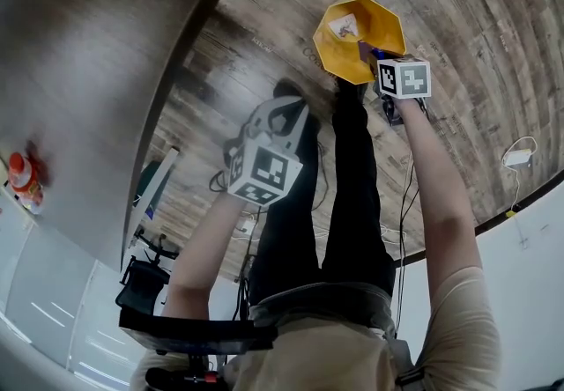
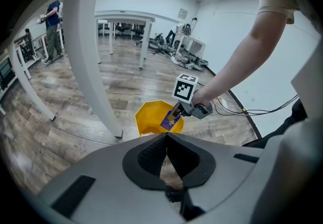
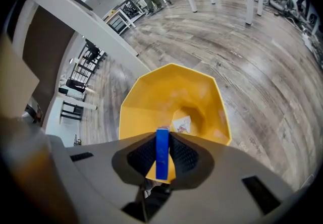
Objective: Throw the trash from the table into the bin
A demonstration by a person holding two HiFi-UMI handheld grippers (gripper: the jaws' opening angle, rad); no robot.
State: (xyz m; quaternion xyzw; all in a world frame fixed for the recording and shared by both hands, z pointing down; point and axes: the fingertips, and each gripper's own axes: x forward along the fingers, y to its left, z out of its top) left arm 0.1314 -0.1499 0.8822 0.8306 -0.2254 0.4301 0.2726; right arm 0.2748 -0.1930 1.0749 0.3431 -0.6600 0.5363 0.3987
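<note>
Head view, from the left: the left gripper [image 1: 284, 116] hangs at mid-frame over the wooden floor [image 1: 493, 19], its jaws pressed together with nothing between them. Right of it, in the upper middle, the right gripper [image 1: 368, 53] pinches a flat blue wrapper [image 3: 161, 153] above the yellow bin [image 1: 388, 28], where a crumpled paper [image 3: 182, 123] lies. This looks like the drop step. Next, the jaws must part while the wrapper is inside the rim.

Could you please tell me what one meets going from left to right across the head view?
Bottle → left gripper → bin → white plug
</note>
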